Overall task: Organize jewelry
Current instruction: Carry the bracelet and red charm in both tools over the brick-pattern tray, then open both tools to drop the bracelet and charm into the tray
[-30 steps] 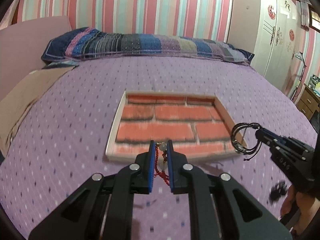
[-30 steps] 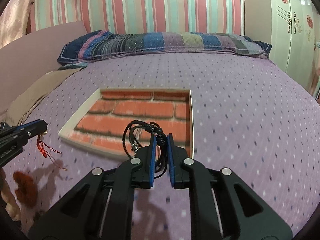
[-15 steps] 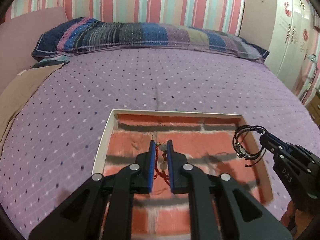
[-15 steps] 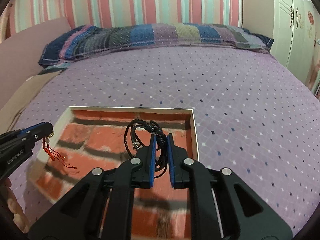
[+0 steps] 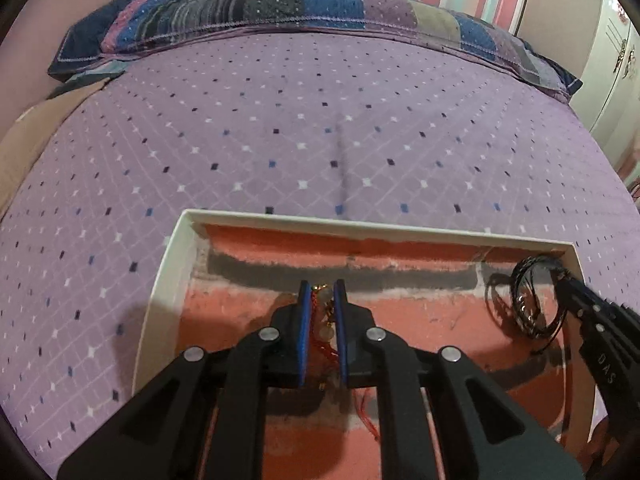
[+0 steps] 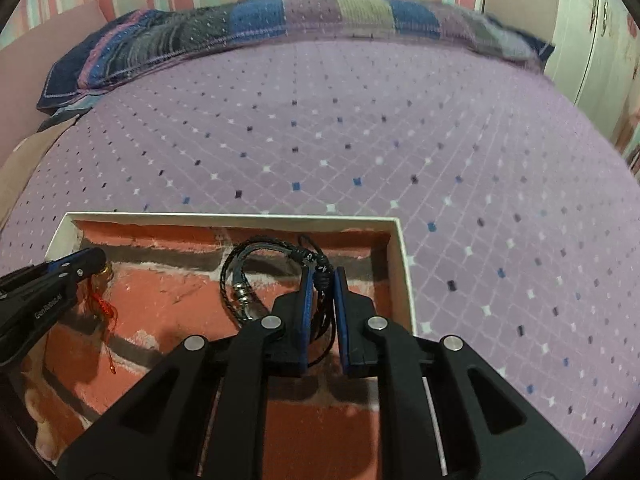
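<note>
The left gripper (image 5: pixel 320 292) pinches a red cord charm (image 5: pixel 325 330); the right gripper (image 6: pixel 322 278) grips a black bracelet (image 6: pixel 240 276) — both fingers closed, both over the tray (image 5: pixel 168 272). The tray sits on the bed (image 5: pixel 320 128); beyond it lies a pillow (image 5: pixel 280 8).

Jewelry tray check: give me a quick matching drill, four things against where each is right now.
Things:
1. red string charm
2. black cord bracelet
3. tray
4. striped pillow

Places:
A. at the far end of the bed
B. clamped in the left gripper
C. lying on the purple bedspread
D. clamped in the right gripper

Pairs: 1-B, 2-D, 3-C, 4-A
</note>
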Demonstrator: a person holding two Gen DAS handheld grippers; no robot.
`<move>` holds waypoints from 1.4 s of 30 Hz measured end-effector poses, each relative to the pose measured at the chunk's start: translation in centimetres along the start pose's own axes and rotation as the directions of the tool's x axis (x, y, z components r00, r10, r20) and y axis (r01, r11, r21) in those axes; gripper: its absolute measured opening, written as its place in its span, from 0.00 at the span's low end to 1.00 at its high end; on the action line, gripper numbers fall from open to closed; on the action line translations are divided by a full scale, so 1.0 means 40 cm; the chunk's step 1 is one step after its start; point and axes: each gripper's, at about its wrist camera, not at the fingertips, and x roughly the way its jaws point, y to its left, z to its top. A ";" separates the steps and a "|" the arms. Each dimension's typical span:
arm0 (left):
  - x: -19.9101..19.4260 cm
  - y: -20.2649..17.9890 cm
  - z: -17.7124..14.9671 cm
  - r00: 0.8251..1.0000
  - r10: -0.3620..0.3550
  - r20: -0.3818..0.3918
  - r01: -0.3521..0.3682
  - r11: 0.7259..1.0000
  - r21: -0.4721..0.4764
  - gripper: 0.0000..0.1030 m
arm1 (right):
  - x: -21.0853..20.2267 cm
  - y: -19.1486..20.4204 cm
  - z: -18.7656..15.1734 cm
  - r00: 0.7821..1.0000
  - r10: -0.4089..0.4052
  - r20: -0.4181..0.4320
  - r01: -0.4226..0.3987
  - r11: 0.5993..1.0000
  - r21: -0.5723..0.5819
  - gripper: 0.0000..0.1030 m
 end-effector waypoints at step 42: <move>-0.467 0.038 -0.132 0.969 0.025 0.246 -0.019 1.000 -0.025 0.91 | -0.342 -0.127 -0.086 0.982 -0.019 0.185 0.028 0.999 -0.044 0.96</move>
